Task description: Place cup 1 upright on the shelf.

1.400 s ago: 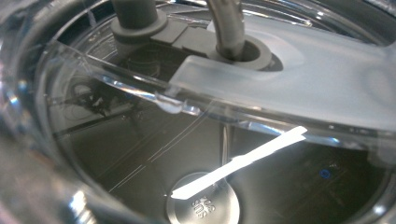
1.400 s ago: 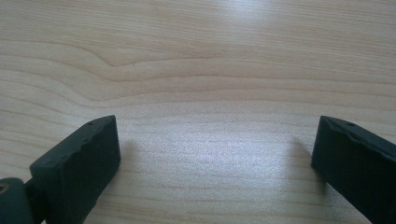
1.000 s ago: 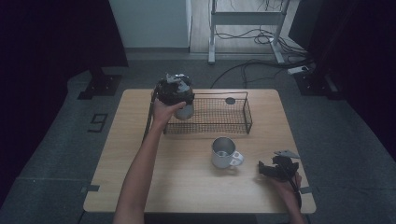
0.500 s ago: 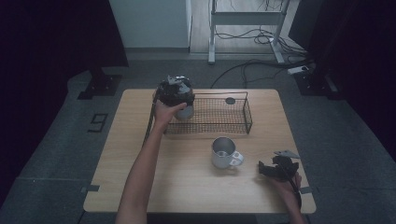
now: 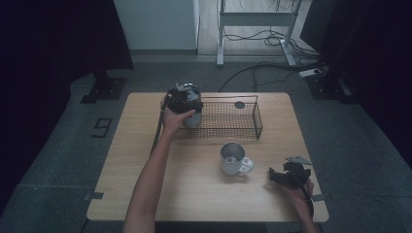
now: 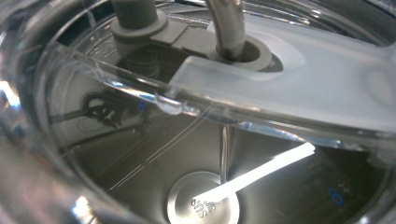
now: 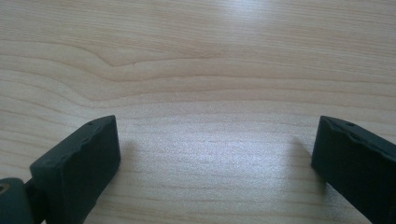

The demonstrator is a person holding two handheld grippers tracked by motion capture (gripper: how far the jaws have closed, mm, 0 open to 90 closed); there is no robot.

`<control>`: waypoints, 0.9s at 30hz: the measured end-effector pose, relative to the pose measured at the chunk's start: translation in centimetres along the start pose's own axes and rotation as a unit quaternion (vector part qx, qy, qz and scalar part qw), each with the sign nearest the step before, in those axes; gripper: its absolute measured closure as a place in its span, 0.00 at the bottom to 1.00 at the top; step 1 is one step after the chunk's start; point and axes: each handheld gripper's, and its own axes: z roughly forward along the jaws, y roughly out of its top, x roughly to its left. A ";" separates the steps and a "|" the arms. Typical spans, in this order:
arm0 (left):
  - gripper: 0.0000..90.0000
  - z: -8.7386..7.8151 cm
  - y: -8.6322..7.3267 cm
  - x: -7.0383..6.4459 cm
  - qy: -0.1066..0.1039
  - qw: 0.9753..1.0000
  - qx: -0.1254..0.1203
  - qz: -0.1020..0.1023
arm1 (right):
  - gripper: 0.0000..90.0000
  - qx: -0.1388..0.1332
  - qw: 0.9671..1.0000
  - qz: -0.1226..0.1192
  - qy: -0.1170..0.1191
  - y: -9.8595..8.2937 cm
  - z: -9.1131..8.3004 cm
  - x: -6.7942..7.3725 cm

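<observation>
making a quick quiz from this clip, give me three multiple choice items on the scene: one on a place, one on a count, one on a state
1. Where does the wire basket stand?
A. far half of the table
B. on the floor
C. near edge

2. How many metal cups are in the high view?
A. one
B. two
C. four

3. How do the right gripper jaws stand?
A. clamped on a mug
C. shut on nothing
B. apart over bare wood

Answers:
1 A, the basket sits across the table's far half.
2 B, the handled mug and the tumbler.
3 B, wood shows between them.
</observation>
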 end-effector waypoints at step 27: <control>0.04 2.0 -2.1 0.1 0.004 1.000 0.023 -0.007 | 0.01 0.000 1.000 0.000 0.000 0.0 0.0 0.0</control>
